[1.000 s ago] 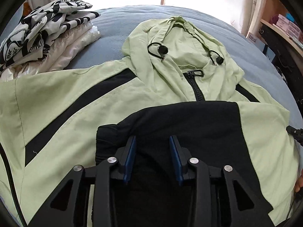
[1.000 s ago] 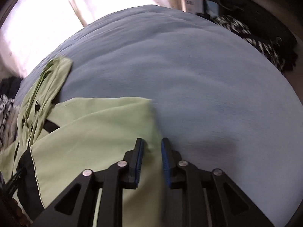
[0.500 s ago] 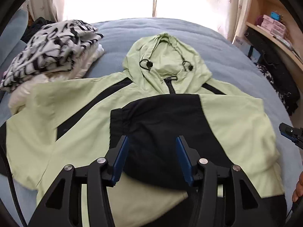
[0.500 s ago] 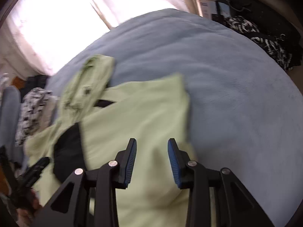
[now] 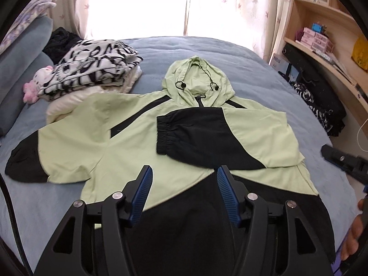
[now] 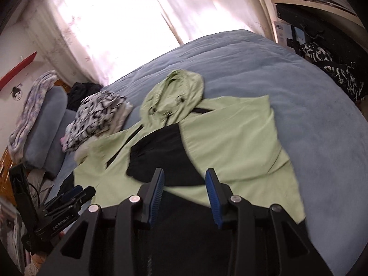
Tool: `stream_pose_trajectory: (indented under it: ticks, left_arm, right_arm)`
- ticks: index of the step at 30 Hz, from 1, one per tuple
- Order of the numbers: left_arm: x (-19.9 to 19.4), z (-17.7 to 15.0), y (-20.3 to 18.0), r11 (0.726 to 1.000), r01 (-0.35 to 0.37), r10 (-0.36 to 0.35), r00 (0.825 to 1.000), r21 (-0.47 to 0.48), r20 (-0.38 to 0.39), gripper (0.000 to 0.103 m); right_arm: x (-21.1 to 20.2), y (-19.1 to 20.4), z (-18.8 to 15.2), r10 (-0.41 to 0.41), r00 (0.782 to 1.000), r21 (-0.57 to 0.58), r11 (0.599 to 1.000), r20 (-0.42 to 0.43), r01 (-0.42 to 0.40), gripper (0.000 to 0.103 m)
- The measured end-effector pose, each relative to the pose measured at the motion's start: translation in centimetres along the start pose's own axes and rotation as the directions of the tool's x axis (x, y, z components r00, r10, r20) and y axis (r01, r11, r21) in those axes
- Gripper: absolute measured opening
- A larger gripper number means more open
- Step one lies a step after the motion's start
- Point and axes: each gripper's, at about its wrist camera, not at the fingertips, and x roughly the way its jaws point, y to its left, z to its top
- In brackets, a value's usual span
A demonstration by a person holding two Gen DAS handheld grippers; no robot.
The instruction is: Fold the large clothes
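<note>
A light green and black hooded jacket [image 5: 128, 142] [image 6: 230, 142] lies front up on the blue bed, hood pointing away. Its right sleeve is folded across the chest, black cuff [image 5: 170, 133] [image 6: 147, 156] near the zip. The left sleeve [image 5: 46, 151] stretches out flat to the left. My left gripper [image 5: 184, 172] hovers above the black hem with its jaws opening and nothing between them. My right gripper [image 6: 184, 174] hangs above the jacket's lower part, jaws opening too, with nothing in them. It also shows at the right edge of the left wrist view [image 5: 345, 161].
A stack of folded clothes [image 5: 92, 69] [image 6: 99, 117] with a black and white print on top sits at the left beside blue pillows [image 5: 18, 69]. Wooden shelves [image 5: 322, 46] and dark clothes [image 5: 322, 105] stand along the bed's right side. Bright curtains [image 6: 115, 23] hang behind.
Both grippers have let go of the jacket, opened wider, and pulled up and back. The whole jacket now shows, with the right sleeve lying folded across the chest.
</note>
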Motion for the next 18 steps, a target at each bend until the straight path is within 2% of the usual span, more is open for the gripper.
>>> stream_pose_trajectory:
  ticks: [8, 13, 18]
  left_arm:
    - [-5.4, -3.1, 3.0, 1.000, -0.010, 0.009, 0.998, 0.014, 0.067, 0.065]
    - [-6.6, -4.4, 5.7, 1.000, -0.025, 0.026, 0.996, -0.005, 0.081, 0.069]
    - [-6.2, -5.6, 9.7, 0.997, -0.039, 0.043, 0.997, -0.063, 0.067, 0.069]
  right_arm:
    - [-1.0, 5.4, -4.3, 0.018, 1.000, -0.050, 0.999, -0.023, -0.019, 0.038]
    - [-0.3, 9.0, -6.5, 0.035, 0.999, -0.081, 0.996, -0.034, -0.038, 0.038]
    - [1.6, 12.4, -8.5, 0.042, 0.998, -0.113, 0.992, -0.055, -0.048, 0.038]
